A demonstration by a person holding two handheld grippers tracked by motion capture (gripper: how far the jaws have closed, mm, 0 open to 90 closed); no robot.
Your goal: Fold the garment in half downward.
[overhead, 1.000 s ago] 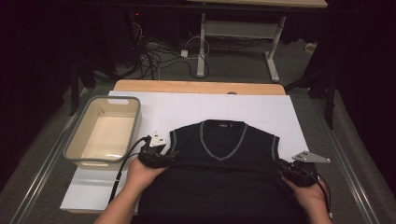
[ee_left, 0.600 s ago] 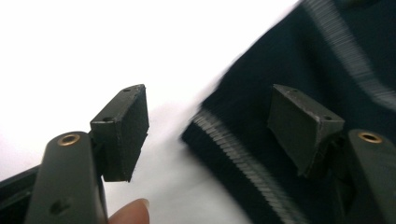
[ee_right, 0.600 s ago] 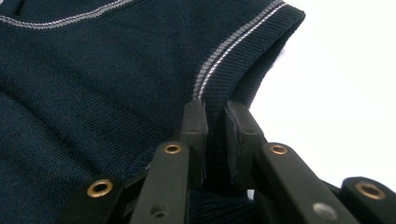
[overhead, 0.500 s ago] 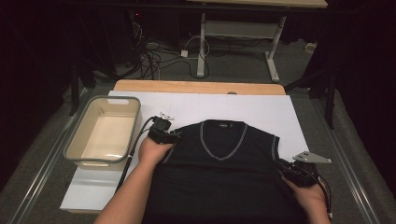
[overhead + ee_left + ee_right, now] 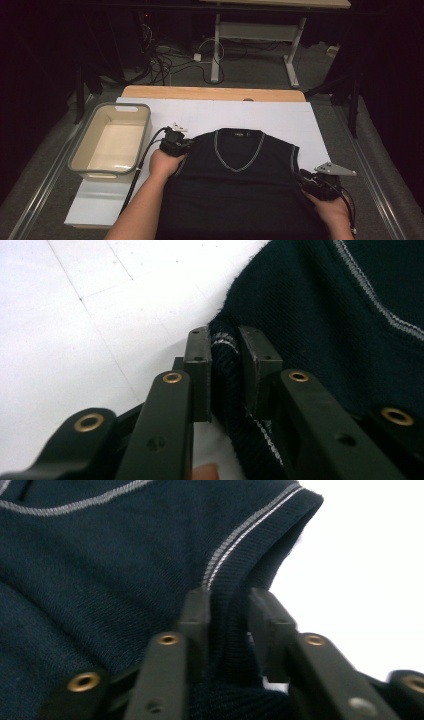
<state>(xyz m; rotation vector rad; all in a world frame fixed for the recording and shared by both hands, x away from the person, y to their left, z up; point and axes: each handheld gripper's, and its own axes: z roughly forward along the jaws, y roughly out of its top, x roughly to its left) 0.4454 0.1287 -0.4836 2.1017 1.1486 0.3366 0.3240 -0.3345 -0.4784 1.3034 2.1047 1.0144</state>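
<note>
A dark navy sleeveless V-neck vest [image 5: 240, 185] with grey trim lies flat on a white sheet [image 5: 280, 122], neck away from me. My left gripper [image 5: 184, 145] is at the vest's left shoulder, by the armhole. In the left gripper view the left gripper [image 5: 225, 357] is shut on the ribbed armhole edge of the vest [image 5: 325, 315]. My right gripper [image 5: 303, 178] is at the right armhole, lower down. In the right gripper view the right gripper [image 5: 227, 615] pinches the striped armhole rib of the vest [image 5: 100, 555].
A grey-rimmed cream tub [image 5: 125, 106] stands on the table to the left of the vest. The sheet covers a wooden tabletop [image 5: 210, 93], with bare white beyond the collar. A desk frame [image 5: 216, 45] and cables [image 5: 165, 60] are on the floor behind.
My left hand and gripper have moved away from me along the vest's left edge, up to the shoulder. The right gripper has stayed where it was.
</note>
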